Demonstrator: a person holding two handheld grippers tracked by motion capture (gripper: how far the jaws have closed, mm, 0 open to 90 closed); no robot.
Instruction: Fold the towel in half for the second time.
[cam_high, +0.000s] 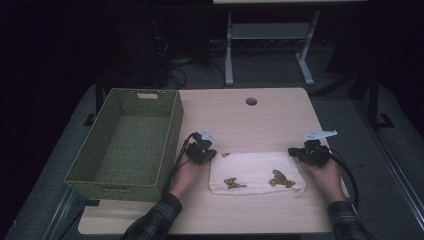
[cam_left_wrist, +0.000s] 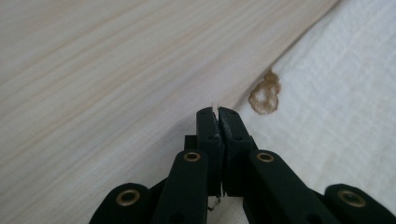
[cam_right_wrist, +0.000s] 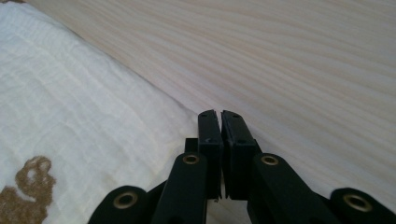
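I see the pale wood-grain rectangular table across the middle of the high view, with a round cable hole near its top edge. At centre left of that view a large green woven rectangular basket sits on the table's left side, overhanging it a bit.

The white folded cloth with brown bear prints lies flat at lower centre, just right of the basket. I've got my left gripper at the cloth's upper left corner and my right gripper at its upper right corner.

In the left gripper view the jaws are pressed together at the cloth edge, with a sliver of white fabric pinched at the tips. In the right gripper view the jaws are closed at the cloth edge; I can't tell if fabric is caught between them.
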